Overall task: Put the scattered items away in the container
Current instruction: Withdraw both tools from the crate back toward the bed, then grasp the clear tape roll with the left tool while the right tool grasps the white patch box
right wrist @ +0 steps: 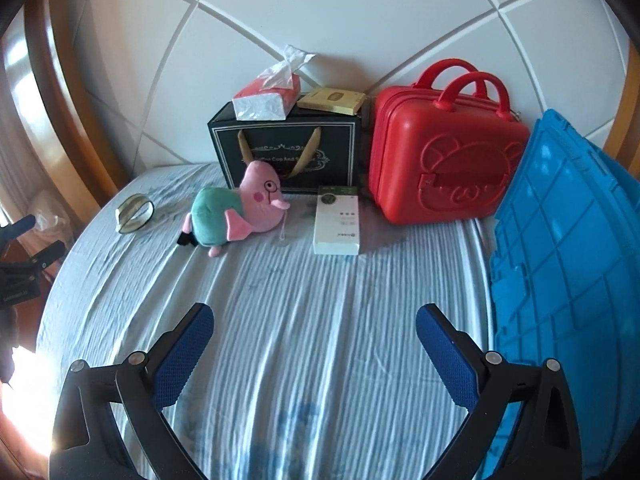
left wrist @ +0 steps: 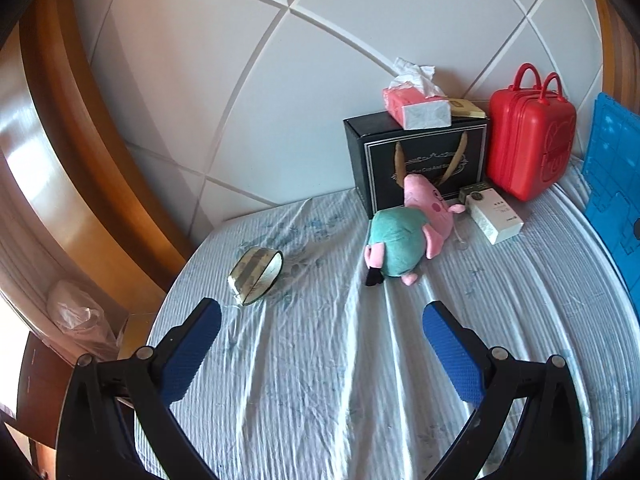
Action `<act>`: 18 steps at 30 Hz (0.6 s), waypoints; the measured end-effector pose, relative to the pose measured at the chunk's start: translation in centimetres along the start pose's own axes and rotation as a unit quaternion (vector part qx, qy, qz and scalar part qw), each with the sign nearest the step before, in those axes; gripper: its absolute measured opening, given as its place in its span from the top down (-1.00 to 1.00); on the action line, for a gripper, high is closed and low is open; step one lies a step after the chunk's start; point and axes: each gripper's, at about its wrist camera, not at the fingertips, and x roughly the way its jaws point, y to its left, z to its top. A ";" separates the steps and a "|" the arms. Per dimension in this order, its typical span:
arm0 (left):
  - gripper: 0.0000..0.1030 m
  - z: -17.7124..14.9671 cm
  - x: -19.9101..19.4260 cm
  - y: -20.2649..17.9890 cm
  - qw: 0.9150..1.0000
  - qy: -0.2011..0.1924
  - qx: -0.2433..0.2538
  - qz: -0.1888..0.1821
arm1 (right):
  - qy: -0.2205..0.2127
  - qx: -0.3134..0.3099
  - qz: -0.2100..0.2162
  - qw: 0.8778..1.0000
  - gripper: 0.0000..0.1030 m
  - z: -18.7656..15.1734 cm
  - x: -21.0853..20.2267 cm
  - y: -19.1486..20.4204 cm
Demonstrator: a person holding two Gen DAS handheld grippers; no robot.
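Observation:
A pink pig plush in a teal dress [left wrist: 404,236] [right wrist: 234,212] lies on the bed. A roll of tape [left wrist: 256,274] [right wrist: 134,214] lies to its left, a white box [left wrist: 494,214] [right wrist: 337,220] to its right. The blue crate [left wrist: 614,204] [right wrist: 568,264] stands at the right, nearest my right gripper. My left gripper [left wrist: 320,320] is open and empty, hovering above the sheet short of the plush and tape. My right gripper [right wrist: 314,322] is open and empty, short of the white box.
A black gift box [left wrist: 416,160] [right wrist: 286,152] stands against the padded headboard with a tissue pack [left wrist: 416,106] [right wrist: 268,96] and a yellow packet [right wrist: 332,100] on top. A red case [left wrist: 530,140] [right wrist: 444,152] stands beside it. The wooden bed frame [left wrist: 80,184] curves along the left.

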 end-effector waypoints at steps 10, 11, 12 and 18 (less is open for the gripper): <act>-0.99 -2.4 13.4 6.3 0.999 -0.008 0.041 0.016 | 0.009 -0.009 -0.010 1.000 -0.99 0.9 13.2 0.0; -0.99 -2.6 14.7 6.8 0.999 -0.006 0.047 0.015 | 0.012 -0.013 -0.013 1.000 -0.99 1.0 14.5 0.0; -0.99 -2.7 16.0 7.3 0.999 -0.003 0.051 0.015 | 0.013 -0.017 -0.017 1.000 -0.99 1.1 15.7 -0.1; -0.99 -3.4 21.9 9.3 0.998 0.010 0.058 0.009 | 0.017 -0.023 -0.031 0.999 -0.99 2.4 21.5 -0.7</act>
